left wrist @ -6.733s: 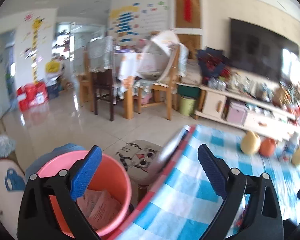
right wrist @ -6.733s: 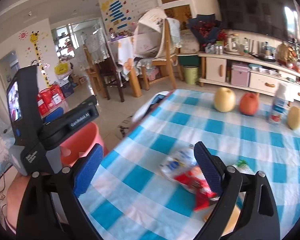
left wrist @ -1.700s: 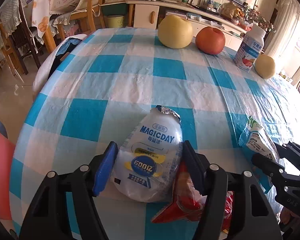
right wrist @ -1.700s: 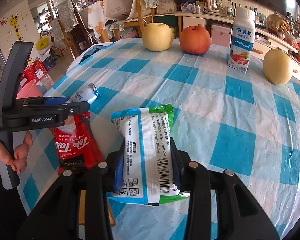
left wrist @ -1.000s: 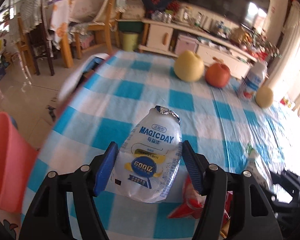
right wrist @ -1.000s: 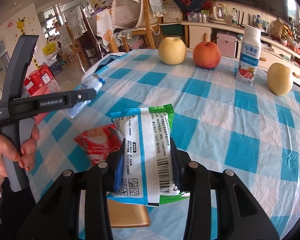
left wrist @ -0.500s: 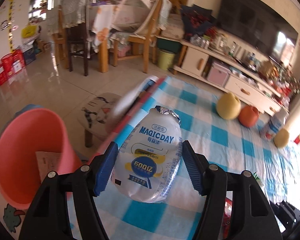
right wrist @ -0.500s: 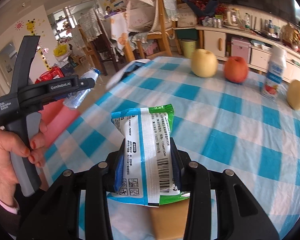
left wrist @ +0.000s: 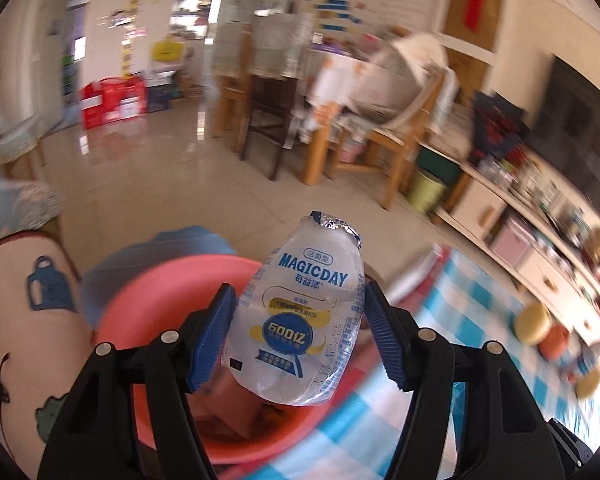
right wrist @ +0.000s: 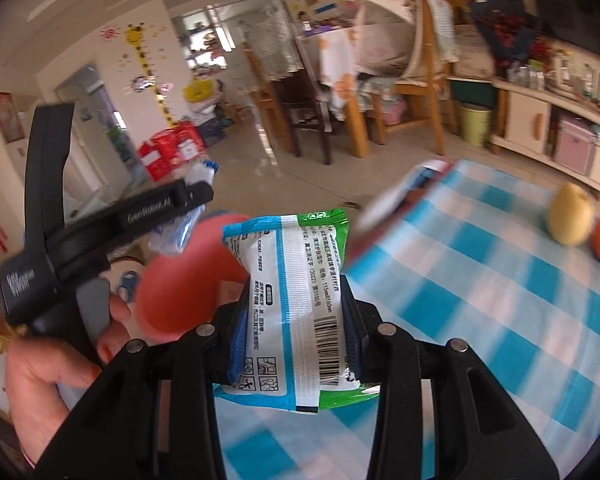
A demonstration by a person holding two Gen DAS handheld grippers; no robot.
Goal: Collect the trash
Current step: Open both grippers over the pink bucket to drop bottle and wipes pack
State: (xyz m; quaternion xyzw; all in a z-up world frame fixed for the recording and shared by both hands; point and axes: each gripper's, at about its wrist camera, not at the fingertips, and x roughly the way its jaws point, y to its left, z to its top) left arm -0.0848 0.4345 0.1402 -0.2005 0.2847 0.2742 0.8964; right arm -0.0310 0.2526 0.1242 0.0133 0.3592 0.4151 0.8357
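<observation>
The left gripper (left wrist: 298,344) pinches a crumpled clear MAGICDAY plastic pouch (left wrist: 300,320) above the round pink plastic bucket (left wrist: 140,296), seemingly ready for dropping, while the right gripper (right wrist: 296,344) clamps a green-and-blue foil wrapper (right wrist: 290,304) with that bucket at its ten o'clock, beside the blue-checked tablecloth (right wrist: 480,320) in a cluttered living room.

Pouch (left wrist: 300,320): clear glossy plastic film, crinkled foil at its torn top. Packet (right wrist: 292,308): glossy printed plastic, ribbed seam down the middle. Bucket (left wrist: 148,292): smooth matt pink plastic. Tablecloth (right wrist: 500,320): checked, slight sheen. Floor (left wrist: 160,184): glossy tiles. Gripper pads (left wrist: 214,340): ridged blue; arms matt black plastic, metal screws.
</observation>
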